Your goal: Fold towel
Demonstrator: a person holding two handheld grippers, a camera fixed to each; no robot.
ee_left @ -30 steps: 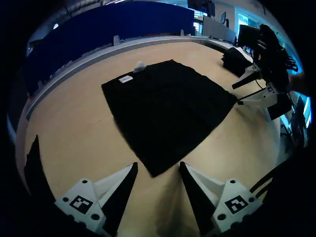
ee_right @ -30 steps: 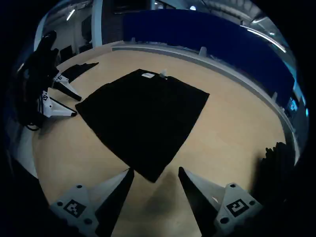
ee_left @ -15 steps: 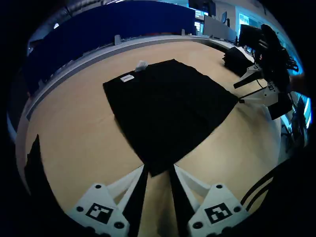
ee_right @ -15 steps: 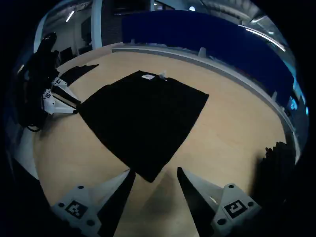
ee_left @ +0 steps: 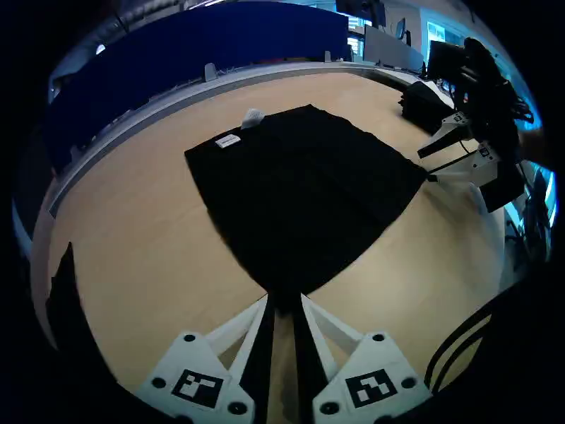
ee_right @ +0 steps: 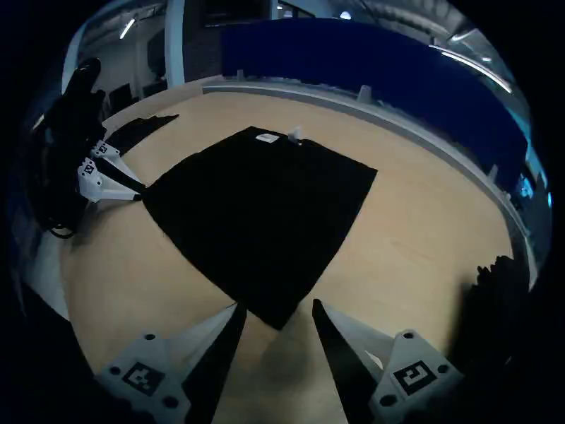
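- In the left gripper view, the left gripper (ee_left: 285,305) is seen at bottom centre. Its fingers are drawn together on the near corner of the black towel (ee_left: 304,191), and the corner appears to be pinched between them.
- In the right gripper view, the right gripper (ee_right: 277,309) is seen at bottom centre with its fingers held apart. Another towel corner lies in the gap between them and is not gripped.
- The towel is spread flat on the wooden table (ee_left: 141,233) across the middle of both views. A white label (ee_left: 227,140) shows near its far corner, upper left of centre.
- At the left edge of the right gripper view, the left gripper's tips are seen meeting at the towel's left corner.
- A dark pile (ee_left: 422,102) rests at the upper right of the left gripper view, apart from the towel.
- The left pinch is judged shallow, so the corner could slip out once lifted.
- If the right fingers are closed too high, nothing would be caught.
- If only one corner is raised, the cloth would be skewed and the folded edges would not line up.
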